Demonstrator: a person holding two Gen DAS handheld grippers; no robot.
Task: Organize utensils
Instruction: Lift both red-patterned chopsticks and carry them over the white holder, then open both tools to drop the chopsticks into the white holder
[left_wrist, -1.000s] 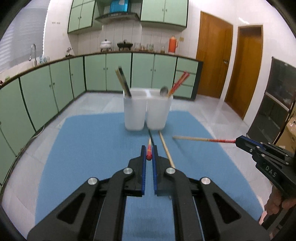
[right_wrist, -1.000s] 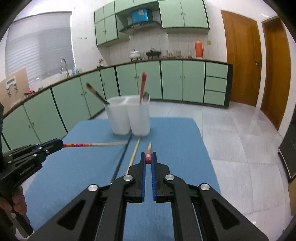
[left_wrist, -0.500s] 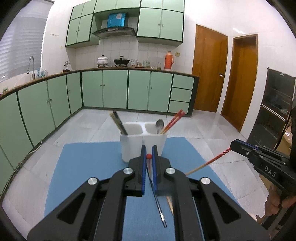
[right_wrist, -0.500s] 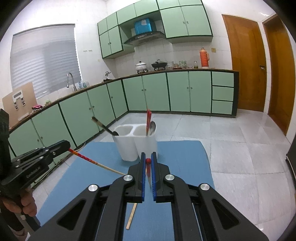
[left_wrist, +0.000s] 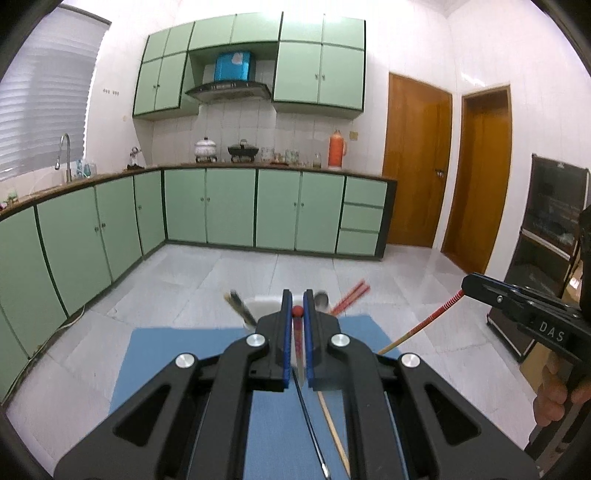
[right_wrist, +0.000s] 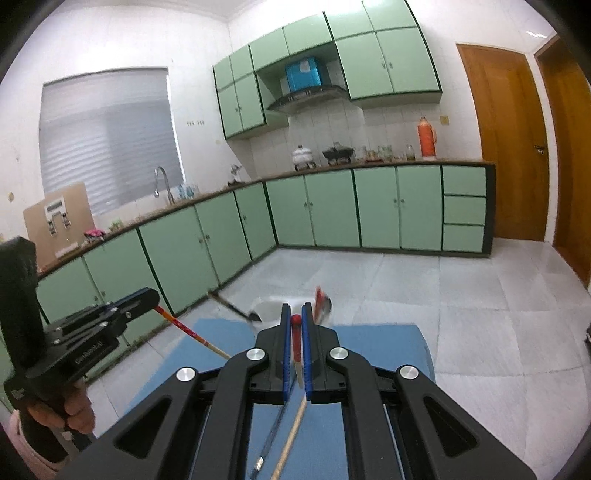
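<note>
Both hands have just lifted off the blue-covered bench (left_wrist: 166, 354), the left gripper (left_wrist: 297, 312) and right gripper (right_wrist: 296, 320) each clenched on a red-tipped wooden chopstick (left_wrist: 424, 325), now raised near the white two-compartment plastic holder (right_wrist: 266, 308), ready to drop in.

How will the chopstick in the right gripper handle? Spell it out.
The chopstick is probably stiff: it juts straight from the right gripper, pinched only at its red end. Thin and likely light, it may pivot in that end grip. Dropped on the blue mat, it could roll.
</note>
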